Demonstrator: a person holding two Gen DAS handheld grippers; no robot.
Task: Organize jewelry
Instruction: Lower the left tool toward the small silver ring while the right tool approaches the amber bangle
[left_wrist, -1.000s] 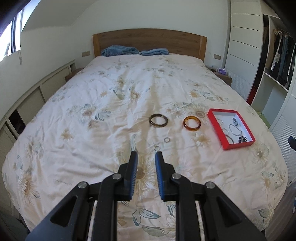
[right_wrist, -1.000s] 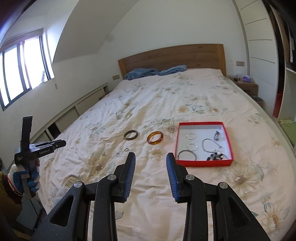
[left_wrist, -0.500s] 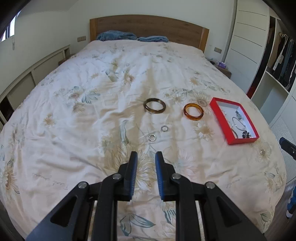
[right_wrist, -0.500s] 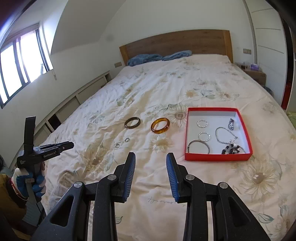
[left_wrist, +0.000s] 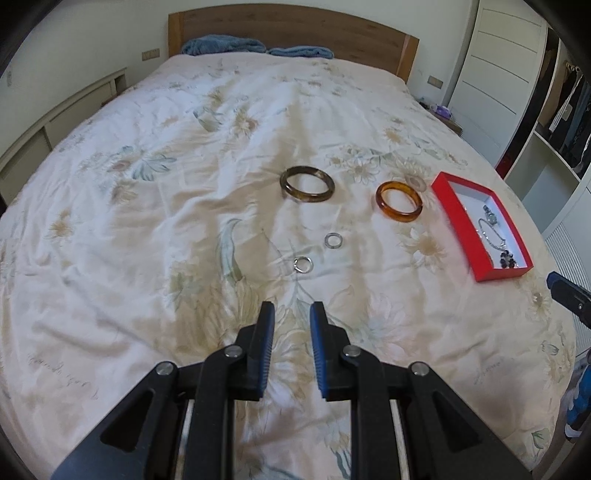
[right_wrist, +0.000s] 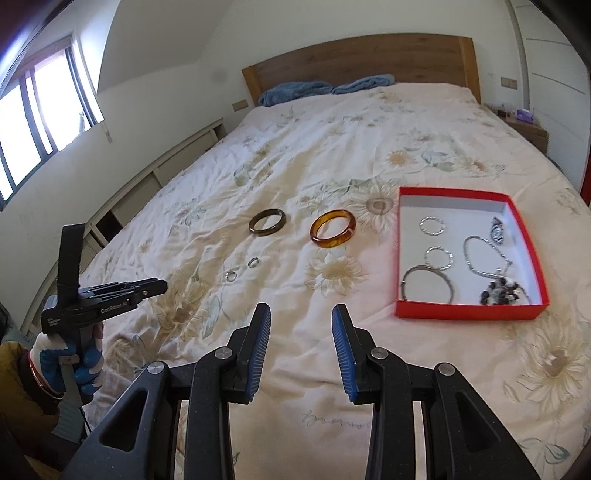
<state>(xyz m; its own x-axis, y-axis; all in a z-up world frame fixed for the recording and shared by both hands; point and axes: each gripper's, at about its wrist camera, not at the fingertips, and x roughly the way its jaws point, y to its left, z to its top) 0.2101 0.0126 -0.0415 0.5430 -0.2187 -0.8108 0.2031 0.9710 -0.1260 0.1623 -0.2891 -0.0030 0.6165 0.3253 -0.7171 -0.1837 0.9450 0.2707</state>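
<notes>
hovering low over the flowered bedspread (left_wrist: 147, 221), the left gripper (left_wrist: 288, 314) points forward at two small silver rings, its blue-padded jaws a narrow gap apart and holding nothing. the nearer ring (left_wrist: 303, 264) lies just ahead of the fingertips, the farther ring (left_wrist: 333, 240) a little beyond and to the right. past them rest a dark brown bangle (left_wrist: 307, 184) and, to its right, an amber bangle (left_wrist: 399, 202), both flat on the cover and apart from each other. a red box (left_wrist: 458, 221) sits further right, near the amber bangle, with chains and bracelets inside.

from the right wrist view, the right gripper (right_wrist: 301, 317) hangs above the bedspread, jaws spread wider than the left's and empty, aimed between the amber bangle (right_wrist: 333, 228) and the red box (right_wrist: 469, 310). the left gripper (right_wrist: 147, 286) shows at the left edge, level, gripped from below by a gloved left hand (right_wrist: 66, 365) in white and blue.
</notes>
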